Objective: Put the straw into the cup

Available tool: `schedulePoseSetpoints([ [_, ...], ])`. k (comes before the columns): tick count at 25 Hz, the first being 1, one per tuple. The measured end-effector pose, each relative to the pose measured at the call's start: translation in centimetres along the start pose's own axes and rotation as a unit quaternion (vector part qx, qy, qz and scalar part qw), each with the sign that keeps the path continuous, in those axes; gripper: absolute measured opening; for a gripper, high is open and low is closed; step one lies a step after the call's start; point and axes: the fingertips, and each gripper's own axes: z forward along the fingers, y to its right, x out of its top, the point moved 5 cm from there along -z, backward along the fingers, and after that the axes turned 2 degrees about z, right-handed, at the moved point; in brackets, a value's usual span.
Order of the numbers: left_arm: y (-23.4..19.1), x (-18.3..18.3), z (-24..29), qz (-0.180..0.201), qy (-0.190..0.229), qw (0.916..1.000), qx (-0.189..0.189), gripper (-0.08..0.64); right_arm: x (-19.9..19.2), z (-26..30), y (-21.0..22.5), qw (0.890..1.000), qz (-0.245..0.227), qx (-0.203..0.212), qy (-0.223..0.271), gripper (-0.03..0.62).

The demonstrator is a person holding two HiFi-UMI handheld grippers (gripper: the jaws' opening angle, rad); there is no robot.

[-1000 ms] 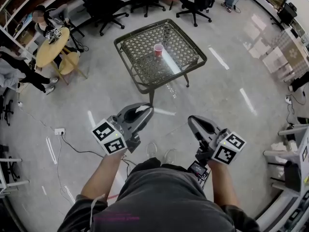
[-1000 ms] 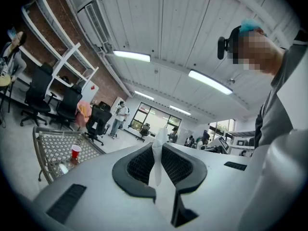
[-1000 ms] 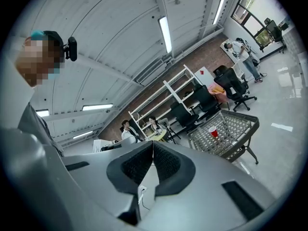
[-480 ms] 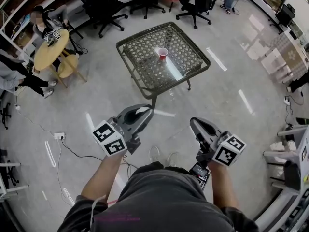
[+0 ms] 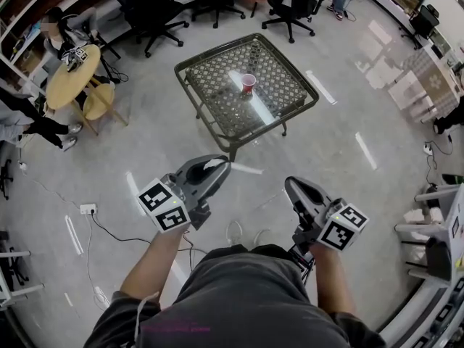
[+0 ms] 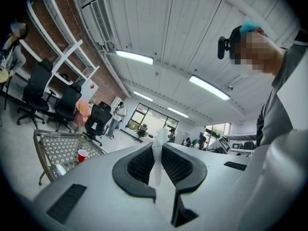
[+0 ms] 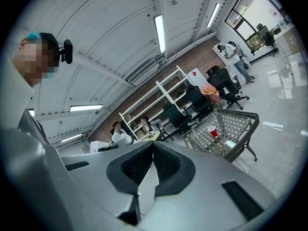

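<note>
The table (image 5: 217, 96) has drawn nearer; left tool (image 5: 221, 167) pinches a white wrapped straw (image 6: 156, 160), right tool (image 5: 291, 185) closed, empty.

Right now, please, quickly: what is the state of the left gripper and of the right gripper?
The left gripper is closed, holding the white straw.
The right gripper is closed, with nothing between its jaws.
</note>
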Motion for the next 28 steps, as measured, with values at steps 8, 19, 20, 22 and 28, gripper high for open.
schedulePoseSetpoints([
  [8, -0.7, 0.0, -0.3, 0.002, 0.001, 1.0000, -0.003, 0.051, -0.1, 0.2, 0.2, 1.000, 0.000, -0.007, 0.008, 0.014],
  [19, -1.7, 0.2, 0.4, 0.003, 0.000, 1.0000, -0.001, 0.049, 0.4, 0.7, 1.2, 1.000, 0.001, -0.009, 0.011, 0.014],
  [20, -1.9, 0.3, 0.7, 0.003, 0.000, 1.0000, 0.000, 0.049, 0.6, 0.8, 1.6, 1.000, 0.003, -0.009, 0.010, 0.014],
  [22, -2.2, 0.4, 1.1, 0.003, -0.001, 1.0000, 0.004, 0.049, 0.9, 1.1, 2.3, 1.000, 0.006, -0.008, 0.008, 0.014],
  [28, -3.8, 0.5, 2.6, 0.000, -0.006, 0.9998, 0.021, 0.049, 2.5, 2.9, 4.4, 1.000, 0.011, 0.010, -0.001, 0.014],
])
